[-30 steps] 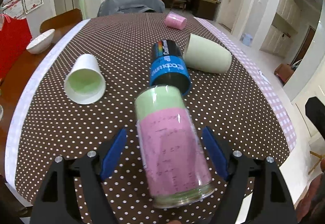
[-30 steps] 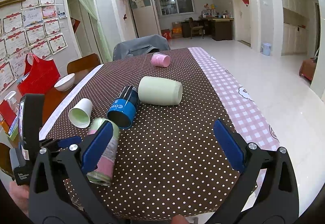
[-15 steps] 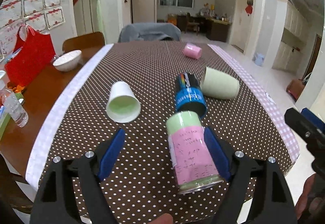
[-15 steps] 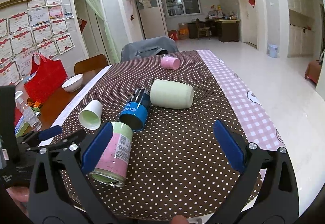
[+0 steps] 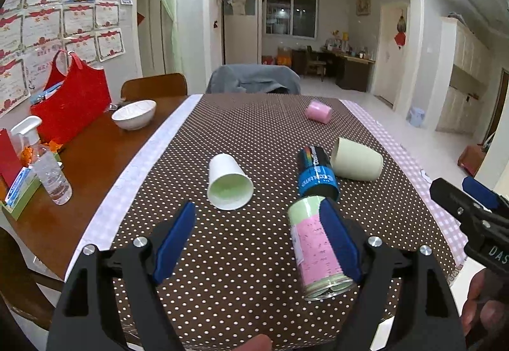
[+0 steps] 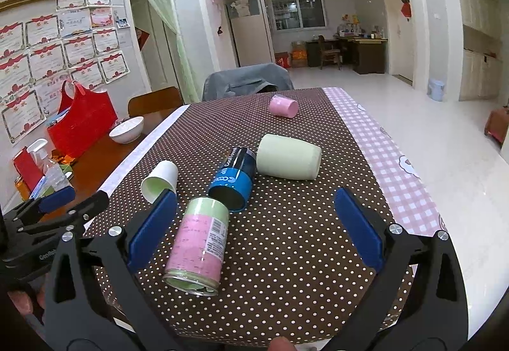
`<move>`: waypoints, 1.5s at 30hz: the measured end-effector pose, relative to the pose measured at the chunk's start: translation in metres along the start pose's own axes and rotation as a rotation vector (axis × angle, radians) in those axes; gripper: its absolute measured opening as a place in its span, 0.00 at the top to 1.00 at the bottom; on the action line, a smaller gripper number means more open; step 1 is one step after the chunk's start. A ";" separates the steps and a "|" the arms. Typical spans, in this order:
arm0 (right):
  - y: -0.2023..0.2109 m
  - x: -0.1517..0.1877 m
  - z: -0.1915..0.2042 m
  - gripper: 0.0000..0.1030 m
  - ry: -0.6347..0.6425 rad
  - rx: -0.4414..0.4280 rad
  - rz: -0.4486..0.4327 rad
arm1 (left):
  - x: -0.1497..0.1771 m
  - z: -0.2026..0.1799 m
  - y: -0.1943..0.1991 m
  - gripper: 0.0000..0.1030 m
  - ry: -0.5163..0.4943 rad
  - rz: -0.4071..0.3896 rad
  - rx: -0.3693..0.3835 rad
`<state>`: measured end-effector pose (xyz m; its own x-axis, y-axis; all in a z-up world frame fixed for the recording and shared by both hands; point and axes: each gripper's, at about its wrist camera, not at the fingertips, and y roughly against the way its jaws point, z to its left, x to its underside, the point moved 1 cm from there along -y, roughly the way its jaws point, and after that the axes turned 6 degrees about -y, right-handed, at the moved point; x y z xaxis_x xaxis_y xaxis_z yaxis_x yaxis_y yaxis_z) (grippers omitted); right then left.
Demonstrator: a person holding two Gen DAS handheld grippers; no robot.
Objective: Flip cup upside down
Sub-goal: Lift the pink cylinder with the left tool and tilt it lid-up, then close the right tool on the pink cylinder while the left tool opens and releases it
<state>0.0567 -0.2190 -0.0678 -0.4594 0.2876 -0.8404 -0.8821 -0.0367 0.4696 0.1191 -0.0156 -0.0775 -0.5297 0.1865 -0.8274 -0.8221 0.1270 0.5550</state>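
Several cups lie on their sides on the brown dotted tablecloth (image 5: 254, 134). Nearest is a pink-and-green labelled cup (image 5: 315, 242), also in the right wrist view (image 6: 200, 242), its open end toward me. Beyond it lie a blue-and-black cup (image 5: 315, 174), a white paper cup (image 5: 227, 182), a pale green cup (image 5: 356, 163) and a small pink cup (image 5: 318, 111). My left gripper (image 5: 257, 236) is open and empty, above the table, its right finger in front of the labelled cup. My right gripper (image 6: 251, 227) is open and empty, the labelled cup just inside its left finger.
On the bare wooden table at left stand a white bowl (image 5: 133, 114), a red bag (image 5: 70, 102) and a spray bottle (image 5: 47, 166). A grey-draped chair (image 5: 254, 80) stands at the far end. The pink checked cloth edge (image 6: 391, 160) runs along the right.
My left gripper has pulled back and up from the labelled cup, which now lies free on the cloth to the right of its jaws. My right gripper has risen a little.
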 end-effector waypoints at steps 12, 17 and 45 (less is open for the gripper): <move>-0.001 -0.004 0.016 0.06 0.030 -0.043 0.016 | 0.004 0.023 0.024 0.23 0.024 -0.056 -0.056; -0.001 -0.005 0.021 0.06 0.041 -0.053 0.031 | 0.006 0.029 0.031 0.23 0.030 -0.082 -0.075; -0.098 0.013 0.051 0.06 0.071 -0.105 0.417 | 0.020 0.071 0.006 0.23 0.075 -0.086 -0.124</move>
<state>0.1424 -0.1625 -0.1102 -0.7811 0.1610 -0.6032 -0.6240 -0.2333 0.7458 0.1182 0.0583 -0.0848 -0.4663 0.1059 -0.8783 -0.8822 0.0176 0.4705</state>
